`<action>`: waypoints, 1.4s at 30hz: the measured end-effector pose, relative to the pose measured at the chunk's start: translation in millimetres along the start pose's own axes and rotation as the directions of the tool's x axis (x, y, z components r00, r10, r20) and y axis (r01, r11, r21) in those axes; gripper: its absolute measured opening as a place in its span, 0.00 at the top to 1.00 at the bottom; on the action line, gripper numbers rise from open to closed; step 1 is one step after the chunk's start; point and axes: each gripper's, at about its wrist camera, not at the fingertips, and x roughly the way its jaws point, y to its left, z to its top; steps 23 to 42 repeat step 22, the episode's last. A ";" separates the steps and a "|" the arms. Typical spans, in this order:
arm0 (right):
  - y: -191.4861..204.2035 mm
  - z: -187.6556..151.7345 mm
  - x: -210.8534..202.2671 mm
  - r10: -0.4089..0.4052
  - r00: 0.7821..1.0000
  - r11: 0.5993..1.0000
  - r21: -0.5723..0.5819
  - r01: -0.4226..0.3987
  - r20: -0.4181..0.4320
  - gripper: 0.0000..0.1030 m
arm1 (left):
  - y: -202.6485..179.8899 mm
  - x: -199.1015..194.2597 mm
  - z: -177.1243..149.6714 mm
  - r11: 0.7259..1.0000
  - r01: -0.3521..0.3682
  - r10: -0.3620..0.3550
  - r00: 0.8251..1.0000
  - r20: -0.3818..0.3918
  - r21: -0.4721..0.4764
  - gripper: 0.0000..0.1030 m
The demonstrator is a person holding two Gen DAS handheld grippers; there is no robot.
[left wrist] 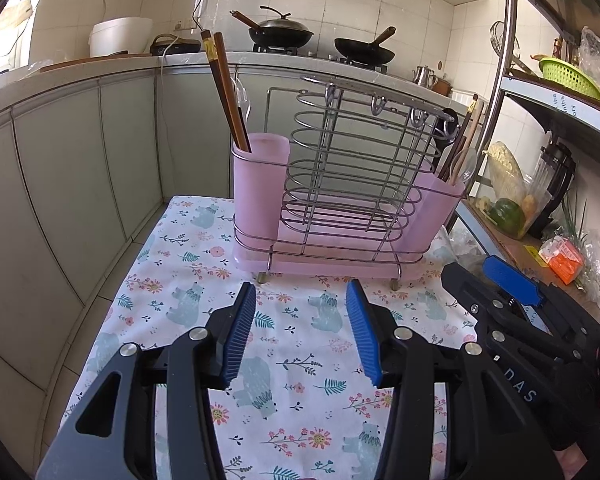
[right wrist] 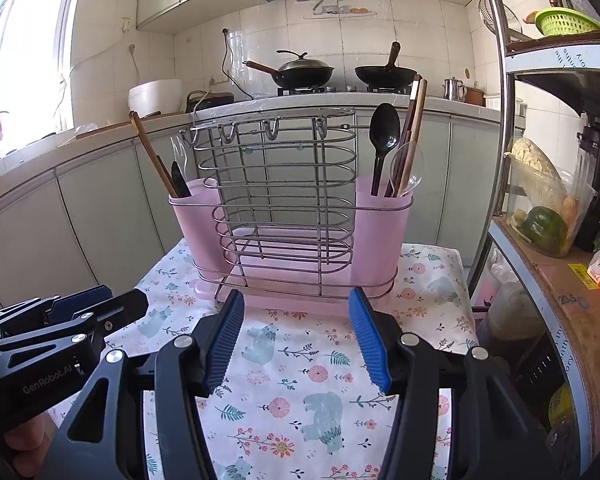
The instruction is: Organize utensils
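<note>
Both your grippers, left gripper (left wrist: 302, 336) & right gripper (right wrist: 296, 340), hang open, empty, before the utensil rack (right wrist: 284, 216) on the tablecloth (right wrist: 300, 392); reach carelessly & leaning chopsticks (right wrist: 412, 136) snag, tipping the light rack.

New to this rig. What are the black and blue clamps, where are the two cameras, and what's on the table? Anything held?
No robot arm here: a person holds a two-finger gripper in each hand, and each gripper carries a fisheye camera looking forward along its fingers.

The left wrist view shows the left gripper up close, with the right gripper off to its side. The right wrist view shows the right gripper.

Both are open and hold nothing.

On the floral tablecloth stands a wire utensil rack with a pink cup at each end. The left cup holds chopsticks and a dark utensil. The right cup holds a black spoon, a clear spoon and more chopsticks. The middle basket looks empty.
</note>
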 end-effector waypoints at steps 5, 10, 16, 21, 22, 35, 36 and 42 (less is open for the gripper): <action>-0.1 0.1 0.1 0.000 1.000 1.000 0.001 0.000 0.000 0.48 | 0.1 1.4 -0.6 1.000 0.000 0.000 1.000 -0.003 0.002 0.54; -0.1 -1.7 1.9 0.000 1.000 1.000 0.002 0.000 -0.003 0.48 | 0.1 3.3 -0.7 1.000 0.000 0.000 1.000 -0.007 0.006 0.54; -1.1 -3.1 3.7 -0.003 1.000 1.000 0.003 0.003 -0.010 0.48 | 1.0 6.1 -0.6 1.000 -0.005 0.006 1.000 -0.014 0.006 0.54; -2.6 -3.9 6.7 -0.005 1.000 1.000 0.006 0.005 -0.019 0.48 | 2.3 10.1 -1.4 1.000 0.002 -0.001 1.000 -0.028 0.007 0.54; -3.1 -4.4 7.3 -0.006 1.000 1.000 0.007 0.006 -0.021 0.48 | 2.7 10.9 -1.4 1.000 0.002 -0.002 1.000 -0.030 0.008 0.54; -3.1 -4.4 7.3 -0.006 1.000 1.000 0.007 0.006 -0.021 0.48 | 2.7 10.9 -1.4 1.000 0.002 -0.002 1.000 -0.030 0.008 0.54; -3.1 -4.4 7.3 -0.006 1.000 1.000 0.007 0.006 -0.021 0.48 | 2.7 10.9 -1.4 1.000 0.002 -0.002 1.000 -0.030 0.008 0.54; -3.1 -4.4 7.3 -0.006 1.000 1.000 0.007 0.006 -0.021 0.48 | 2.7 10.9 -1.4 1.000 0.002 -0.002 1.000 -0.030 0.008 0.54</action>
